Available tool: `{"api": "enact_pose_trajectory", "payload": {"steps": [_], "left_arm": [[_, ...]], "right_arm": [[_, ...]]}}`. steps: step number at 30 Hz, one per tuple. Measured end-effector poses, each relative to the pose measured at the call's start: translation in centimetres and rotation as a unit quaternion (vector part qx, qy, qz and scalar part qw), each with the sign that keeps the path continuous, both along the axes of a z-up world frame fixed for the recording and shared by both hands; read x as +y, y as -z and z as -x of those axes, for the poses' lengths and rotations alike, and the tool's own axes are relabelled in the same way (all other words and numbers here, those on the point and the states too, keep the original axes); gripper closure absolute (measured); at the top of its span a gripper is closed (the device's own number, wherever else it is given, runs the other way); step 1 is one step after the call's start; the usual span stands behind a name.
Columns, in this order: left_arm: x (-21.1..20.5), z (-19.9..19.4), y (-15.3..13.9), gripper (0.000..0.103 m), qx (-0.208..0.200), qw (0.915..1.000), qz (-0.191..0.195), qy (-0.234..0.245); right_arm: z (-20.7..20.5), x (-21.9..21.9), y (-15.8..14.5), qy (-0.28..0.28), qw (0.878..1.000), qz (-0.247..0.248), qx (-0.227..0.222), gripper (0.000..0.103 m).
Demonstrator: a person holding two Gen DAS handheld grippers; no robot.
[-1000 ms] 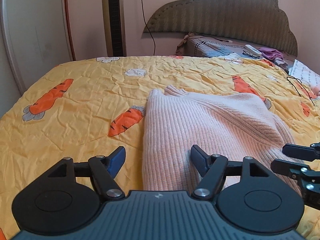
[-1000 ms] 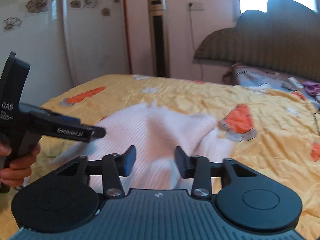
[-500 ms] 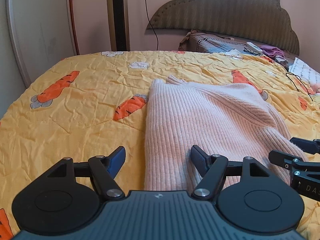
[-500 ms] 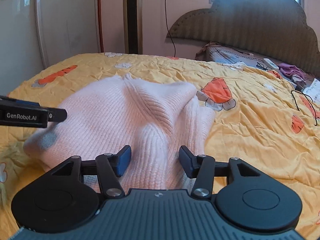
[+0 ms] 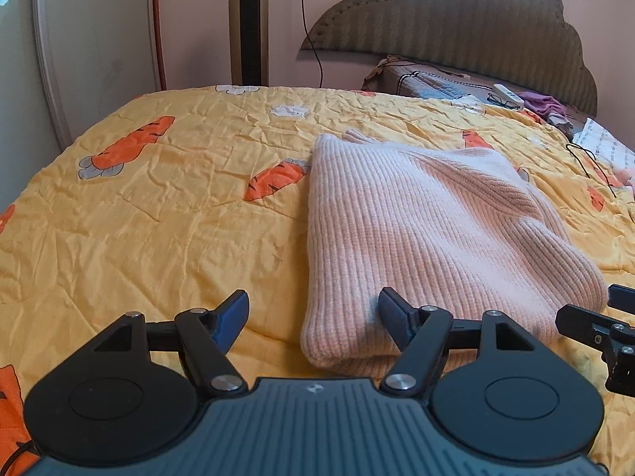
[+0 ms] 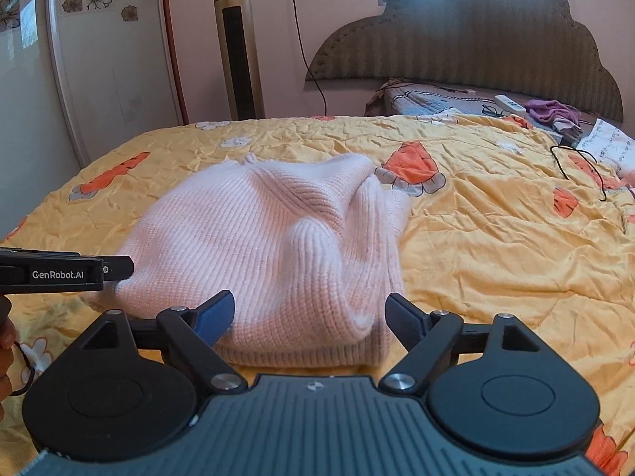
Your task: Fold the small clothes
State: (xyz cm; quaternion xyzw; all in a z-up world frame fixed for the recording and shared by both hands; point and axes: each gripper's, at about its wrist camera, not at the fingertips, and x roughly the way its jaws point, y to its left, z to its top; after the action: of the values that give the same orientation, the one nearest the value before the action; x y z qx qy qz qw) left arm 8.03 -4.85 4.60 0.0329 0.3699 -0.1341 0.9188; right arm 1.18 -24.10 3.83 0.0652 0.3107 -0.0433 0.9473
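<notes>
A pale pink ribbed knit sweater point(image 5: 420, 230) lies folded on the yellow carrot-print bedspread point(image 5: 166, 214). It also shows in the right wrist view point(image 6: 270, 246), with a raised ridge on its right side. My left gripper point(image 5: 313, 317) is open and empty, just short of the sweater's near left corner. My right gripper point(image 6: 309, 319) is open and empty at the sweater's near edge. The right gripper's tips show at the right edge of the left wrist view point(image 5: 595, 319). The left gripper's side shows in the right wrist view point(image 6: 63, 271).
A dark padded headboard point(image 6: 468, 35) and a grey pillow point(image 6: 436, 101) are at the far end. Glasses, a white remote point(image 6: 510, 104), purple cloth point(image 6: 553, 111) and a black cable point(image 6: 583, 166) lie far right. A tower fan point(image 6: 238, 43) stands by the wall.
Both grippers have pulled back from the sweater and risen a little. The right gripper's jaws have opened wider. The sweater lies still.
</notes>
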Motion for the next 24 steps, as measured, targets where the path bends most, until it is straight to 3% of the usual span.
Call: {"api": "enact_pose_trajectory", "payload": {"steps": [12,17,24], "left_arm": [[1.6,3.6,1.2,0.031,-0.006,0.9993,-0.029,-0.023],[2.7,4.9,2.2,0.031,0.004,0.9989,-0.019,-0.042],[3.0,5.8,3.7,0.031,0.010,0.9976,-0.035,-0.059]], "right_arm": [[3.1,1.0,0.4,0.009,1.000,-0.016,0.013,0.006],[4.2,1.2,0.9,0.011,0.999,-0.027,0.016,0.004],[5.2,1.3,2.1,0.022,0.999,-0.027,0.030,0.004]]}}
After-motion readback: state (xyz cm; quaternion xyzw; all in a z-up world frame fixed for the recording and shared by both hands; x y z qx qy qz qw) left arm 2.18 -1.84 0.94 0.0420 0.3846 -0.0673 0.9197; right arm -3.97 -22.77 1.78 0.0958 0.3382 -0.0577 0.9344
